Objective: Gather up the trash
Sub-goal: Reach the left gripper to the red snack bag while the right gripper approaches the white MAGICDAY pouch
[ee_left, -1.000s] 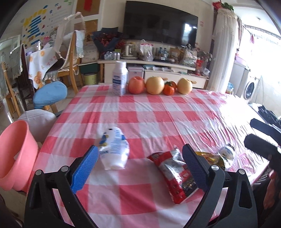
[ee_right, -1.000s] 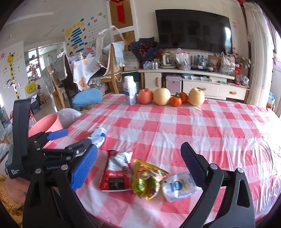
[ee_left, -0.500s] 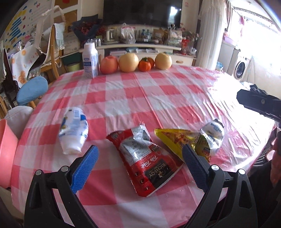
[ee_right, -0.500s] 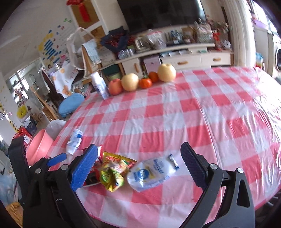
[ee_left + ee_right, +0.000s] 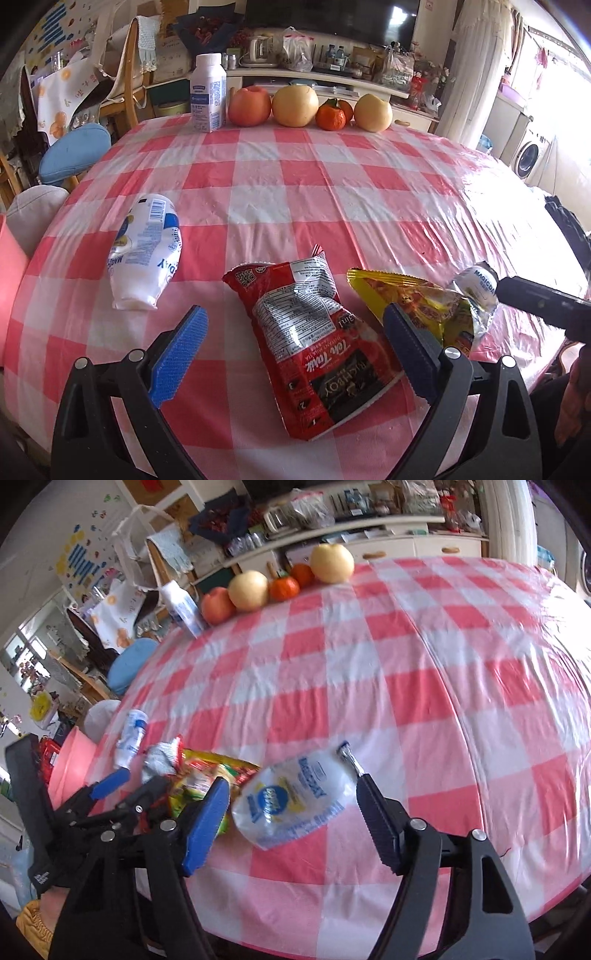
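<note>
Several wrappers lie near the front edge of the red-and-white checked table [image 5: 332, 184]. In the left wrist view a red snack bag [image 5: 317, 339] lies between the fingers of my open left gripper [image 5: 291, 354], a white wrapper [image 5: 144, 251] to its left, a yellow bag [image 5: 417, 302] and a second white wrapper [image 5: 476, 288] to its right. My right gripper [image 5: 291, 816] is open, its fingers on either side of that second white wrapper [image 5: 295, 805]. The left gripper [image 5: 122, 786] shows at the left of the right wrist view.
A pink bin [image 5: 70, 760] stands beside the table's left edge. A milk bottle [image 5: 207, 96], an apple [image 5: 249, 106], pears [image 5: 295, 105] and oranges [image 5: 330, 116] line the far edge. Chairs [image 5: 74, 153] stand to the left.
Both grippers have come lower and closer to the table. The left one has shifted right from the left white wrapper to the red bag. The right one now straddles the right white wrapper.
</note>
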### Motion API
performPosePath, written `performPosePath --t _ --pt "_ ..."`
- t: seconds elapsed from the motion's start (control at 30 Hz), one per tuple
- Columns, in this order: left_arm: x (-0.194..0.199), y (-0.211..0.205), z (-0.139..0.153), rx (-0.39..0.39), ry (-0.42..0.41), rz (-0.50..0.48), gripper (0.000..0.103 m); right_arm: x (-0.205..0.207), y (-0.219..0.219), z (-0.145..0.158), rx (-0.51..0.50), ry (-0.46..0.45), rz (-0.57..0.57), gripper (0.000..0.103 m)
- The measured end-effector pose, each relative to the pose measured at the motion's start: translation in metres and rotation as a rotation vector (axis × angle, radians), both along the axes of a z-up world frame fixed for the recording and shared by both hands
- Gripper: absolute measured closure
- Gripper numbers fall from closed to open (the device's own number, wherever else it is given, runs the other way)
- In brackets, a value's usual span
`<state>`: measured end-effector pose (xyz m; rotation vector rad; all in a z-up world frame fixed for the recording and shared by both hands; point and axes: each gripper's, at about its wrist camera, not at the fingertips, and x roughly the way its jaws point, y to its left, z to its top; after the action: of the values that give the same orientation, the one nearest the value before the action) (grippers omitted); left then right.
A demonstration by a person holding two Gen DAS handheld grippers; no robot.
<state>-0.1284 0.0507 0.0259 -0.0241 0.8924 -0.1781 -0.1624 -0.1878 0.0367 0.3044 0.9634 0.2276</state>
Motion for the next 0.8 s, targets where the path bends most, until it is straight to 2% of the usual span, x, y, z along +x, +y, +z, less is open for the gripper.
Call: performPosePath --t 0.07,0.13,0.27,0.43,0.63,0.8 --pt "0.003 -0.001 -0.002 0.008 0.007 0.002 0.012 0.001 0.002 -0.004 -0.006 0.01 0.004 0.036" --pt "0.006 -0.001 -0.003 0.014 0.017 0.009 0.022 0.001 0.007 -0.01 -0.021 0.02 0.015 0.037" --pt "0.012 0.0 -0.007 -0.007 0.026 0.021 0.023 0.006 0.012 -0.02 -0.036 0.036 0.027 0.036" --pt "0.018 -0.007 -0.013 0.002 0.053 0.017 0.023 0.01 0.016 -0.019 -0.051 -0.005 0.034 0.036" --pt "0.019 -0.016 -0.014 0.055 0.043 0.004 0.025 0.018 0.029 -0.021 -0.135 -0.038 0.066 0.029" --pt "0.019 -0.018 -0.014 0.075 0.032 0.0 0.029 0.027 0.027 -0.023 -0.14 -0.044 0.065 0.029"
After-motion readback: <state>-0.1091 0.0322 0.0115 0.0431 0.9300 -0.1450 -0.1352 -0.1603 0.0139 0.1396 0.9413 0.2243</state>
